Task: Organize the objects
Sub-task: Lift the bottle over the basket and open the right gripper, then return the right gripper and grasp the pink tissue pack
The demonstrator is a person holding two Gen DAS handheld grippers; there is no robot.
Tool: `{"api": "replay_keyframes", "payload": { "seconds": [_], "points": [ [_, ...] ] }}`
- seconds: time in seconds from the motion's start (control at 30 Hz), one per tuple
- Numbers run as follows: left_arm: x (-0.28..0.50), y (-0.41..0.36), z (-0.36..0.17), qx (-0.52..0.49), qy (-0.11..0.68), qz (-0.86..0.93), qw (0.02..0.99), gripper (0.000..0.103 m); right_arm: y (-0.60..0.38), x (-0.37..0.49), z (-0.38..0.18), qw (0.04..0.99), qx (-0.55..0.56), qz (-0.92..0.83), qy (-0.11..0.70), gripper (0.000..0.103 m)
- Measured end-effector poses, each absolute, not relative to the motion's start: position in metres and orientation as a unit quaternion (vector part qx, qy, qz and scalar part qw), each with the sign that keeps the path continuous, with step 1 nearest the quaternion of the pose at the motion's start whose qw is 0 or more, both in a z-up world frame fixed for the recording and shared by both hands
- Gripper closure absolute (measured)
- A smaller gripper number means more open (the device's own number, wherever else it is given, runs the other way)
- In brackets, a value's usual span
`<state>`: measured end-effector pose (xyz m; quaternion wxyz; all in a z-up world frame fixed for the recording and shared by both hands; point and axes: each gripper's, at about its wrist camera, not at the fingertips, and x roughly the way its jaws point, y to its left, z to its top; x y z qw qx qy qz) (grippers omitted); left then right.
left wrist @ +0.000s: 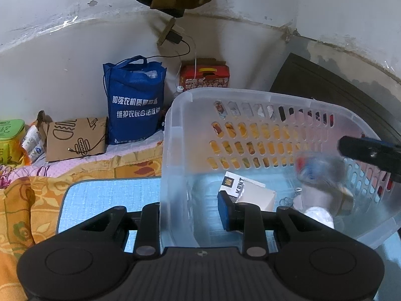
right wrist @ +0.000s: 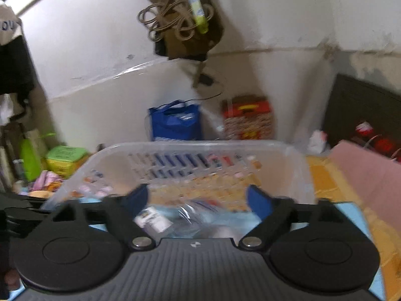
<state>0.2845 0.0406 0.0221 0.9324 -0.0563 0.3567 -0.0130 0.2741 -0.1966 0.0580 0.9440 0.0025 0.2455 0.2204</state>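
Observation:
A clear plastic basket (left wrist: 250, 95) with slotted walls stands on a light blue mat (left wrist: 107, 198). My left gripper (left wrist: 188, 208) is shut on the basket's near left wall, with one finger outside and the blue-padded finger inside. A white box with dark print (left wrist: 248, 188) lies on the basket floor. Beside it is a blurred clear plastic bottle (left wrist: 318, 170) with a red and blue label. My right gripper (right wrist: 196, 193) hangs over the basket (right wrist: 200, 145) with its jaws wide apart and nothing between them. The bottle (right wrist: 198, 213) and the box (right wrist: 153, 219) lie below it.
A blue tote bag (left wrist: 135, 105), a red gift box (left wrist: 204, 76) and a brown paper bag (left wrist: 75, 138) stand against the back wall. A green box (left wrist: 11, 138) is at far left. Orange bedding (left wrist: 20, 200) surrounds the mat. A dark panel (left wrist: 325, 82) leans at right.

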Motion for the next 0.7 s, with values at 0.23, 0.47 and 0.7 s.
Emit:
{"api": "replay_keyframes", "payload": {
  "seconds": [0.23, 0.47, 0.7],
  "points": [
    [0.285, 0.04, 0.022, -0.059, 0.361, -0.005, 0.931, 0.069, -0.211, 0.265, 0.063, 0.945, 0.043, 0.241, 0.215, 0.001],
    [0.286, 0.041, 0.023, -0.062, 0.363, 0.007, 0.93, 0.069, -0.217, 0.24, 0.064, 0.941, 0.033, 0.272, 0.198, 0.001],
    [0.284, 0.043, 0.022, -0.062, 0.36, 0.001, 0.931, 0.069, -0.225, 0.188, 0.061, 0.951, 0.022, 0.278, 0.131, 0.0]
  ]
}}
